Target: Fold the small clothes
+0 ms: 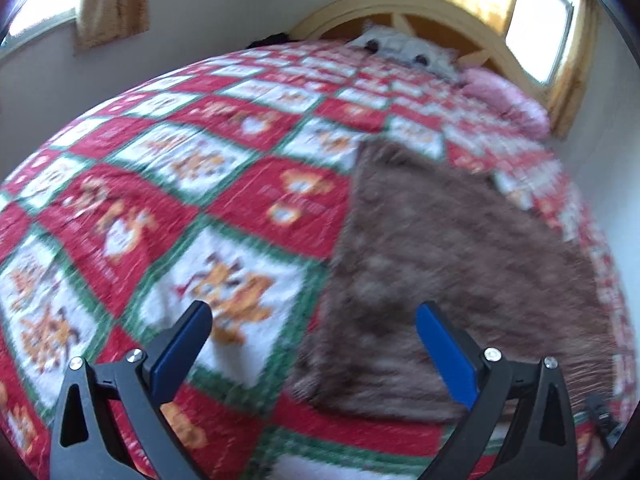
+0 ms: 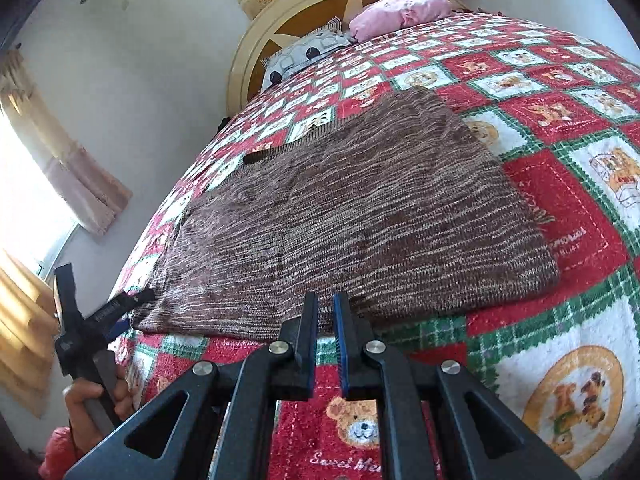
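A brown mottled knit garment (image 2: 360,216) lies flat on a red, white and green teddy-bear blanket (image 2: 560,184). It shows blurred in the left wrist view as the garment (image 1: 440,264). My right gripper (image 2: 326,304) hovers at the garment's near edge. Its jaws stand almost together with only a thin gap, and I see no cloth between them. My left gripper (image 1: 314,312) is open wide above the garment's near left side, holding nothing. In the right wrist view a hand (image 2: 92,404) holds the left gripper (image 2: 128,312) at the garment's near left corner.
The bed fills both views, with a curved wooden headboard (image 2: 280,12) at the far end. A grey patterned pillow (image 2: 304,54) and a pink pillow (image 2: 400,12) lie against it. White walls and curtained windows (image 2: 24,184) surround the bed.
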{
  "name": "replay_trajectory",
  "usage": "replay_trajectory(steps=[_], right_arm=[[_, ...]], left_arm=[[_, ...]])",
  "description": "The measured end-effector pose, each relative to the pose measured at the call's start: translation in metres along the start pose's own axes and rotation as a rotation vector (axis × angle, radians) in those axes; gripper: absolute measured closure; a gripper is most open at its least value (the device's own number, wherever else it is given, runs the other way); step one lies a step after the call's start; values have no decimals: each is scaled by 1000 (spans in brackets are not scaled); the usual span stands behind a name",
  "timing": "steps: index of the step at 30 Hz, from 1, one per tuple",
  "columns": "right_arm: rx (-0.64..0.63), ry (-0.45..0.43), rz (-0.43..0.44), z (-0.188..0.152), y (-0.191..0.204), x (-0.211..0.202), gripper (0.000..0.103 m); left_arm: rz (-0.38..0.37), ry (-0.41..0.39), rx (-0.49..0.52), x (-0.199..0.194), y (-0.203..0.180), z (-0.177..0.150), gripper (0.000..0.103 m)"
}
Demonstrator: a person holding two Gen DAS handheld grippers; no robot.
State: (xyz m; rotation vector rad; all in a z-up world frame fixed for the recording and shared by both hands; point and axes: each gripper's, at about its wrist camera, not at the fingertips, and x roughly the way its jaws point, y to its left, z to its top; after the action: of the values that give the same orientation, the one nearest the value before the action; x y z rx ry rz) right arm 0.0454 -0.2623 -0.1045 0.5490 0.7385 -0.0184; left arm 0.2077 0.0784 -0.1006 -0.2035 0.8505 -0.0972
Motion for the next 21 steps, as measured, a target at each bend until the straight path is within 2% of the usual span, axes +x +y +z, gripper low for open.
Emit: replay_trajectory(steps=[3,6,7,8,9,10,11,15,18,21], right_arm=[[1,2,6,-1,-2,-1,95],[24,2,29,-1,-9,-1,95],[29,2,34,-1,-11,-1,95],[34,2,39,-1,-12,-1,95],[36,3,41,-1,-12,-1,95],[36,3,42,-1,-12,0,95],[35,3,41,-1,-12,0,95],[35,6,44,-2,-12,1,95],[38,8,46,-1,-13,2,95],[40,8,48,-1,-13,3,95]], left_arm=[[-84,-38,17,-3,-7,19,0],[-189,4,42,12,-13,40,0],[-217,29,47,19,-15,45,4],[-238,69,56,31,-17,50,13],[-239,98,58,38,-18,51,18],[-238,128,50,47,-18,51,29],[-243,169,23,59,-16,49,35],[-271,116,24,55,-15,36,36],[-300,124,23,50,-16,33,37],[-309,129,-20,49,-6,32,57]])
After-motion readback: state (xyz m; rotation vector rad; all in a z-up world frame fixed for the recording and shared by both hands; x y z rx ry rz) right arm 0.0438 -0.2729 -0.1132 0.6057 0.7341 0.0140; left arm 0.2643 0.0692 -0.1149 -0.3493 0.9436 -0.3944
